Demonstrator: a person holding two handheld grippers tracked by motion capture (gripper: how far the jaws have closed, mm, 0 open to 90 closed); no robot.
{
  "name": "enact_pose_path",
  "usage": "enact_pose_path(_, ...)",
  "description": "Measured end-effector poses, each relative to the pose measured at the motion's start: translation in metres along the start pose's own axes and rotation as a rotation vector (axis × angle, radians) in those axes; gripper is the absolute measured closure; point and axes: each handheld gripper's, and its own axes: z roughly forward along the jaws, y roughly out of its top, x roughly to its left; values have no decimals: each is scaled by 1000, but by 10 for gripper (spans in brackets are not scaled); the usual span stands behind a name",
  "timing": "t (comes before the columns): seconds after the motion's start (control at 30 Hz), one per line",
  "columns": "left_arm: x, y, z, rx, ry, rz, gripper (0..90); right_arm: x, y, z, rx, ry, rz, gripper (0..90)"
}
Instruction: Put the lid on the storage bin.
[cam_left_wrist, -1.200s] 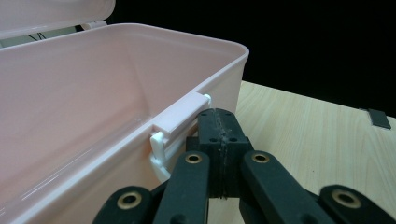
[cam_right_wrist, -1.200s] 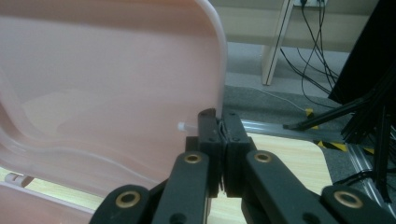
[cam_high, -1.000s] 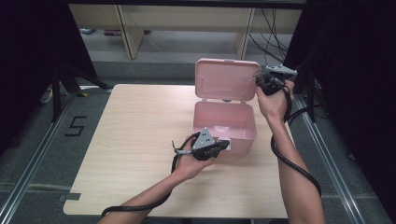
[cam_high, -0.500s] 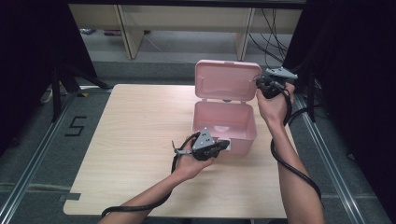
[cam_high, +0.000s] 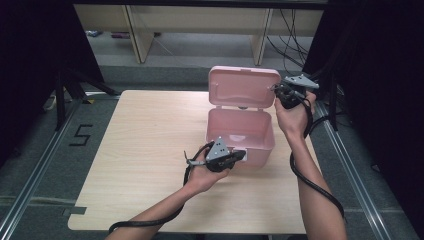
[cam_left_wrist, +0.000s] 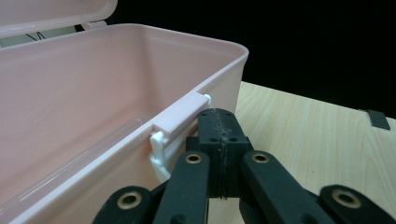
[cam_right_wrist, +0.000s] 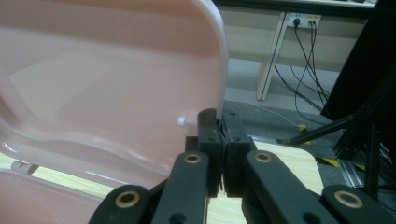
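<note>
On the tabletop (cam_high: 150, 150) near its right edge, pink box (cam_high: 240, 135) is braced by left gripper (cam_high: 239, 156), jaws pressed together at front latch (cam_left_wrist: 180, 116); upright lid (cam_high: 244, 86) is pinched at its right edge by right gripper (cam_high: 276, 89), the nearer hand

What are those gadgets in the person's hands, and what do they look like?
Each hand holds a black two-jaw gripper: the left gripper and the right gripper. A grey three-cornered plate sits on top of each, brass-coloured rivets pin the black jaw links, and a thick black cable trails back along each forearm. The forearms are bare, with no sleeves.
</note>
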Motion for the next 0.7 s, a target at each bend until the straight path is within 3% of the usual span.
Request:
enact_pose_path(0.07,0,0,0,0,0,1,900,-1,-1,0,-12,-3,-30,897)
enact_pose_path(0.13,0,0,0,0,-1,1,900,0,-2,-2,-7,-2,-9,897)
enact_pose_path(0.33,0,0,0,-1,-2,-1,900,-1,-4,-3,-26,1,-47,896)
enact_pose_path(0.43,0,0,1,-1,-3,2,900,1,-5,-5,-23,2,-22,896)
enact_pose_path(0.7,0,0,2,-12,-10,-1,900,2,-9,-9,-38,-6,-32,896)
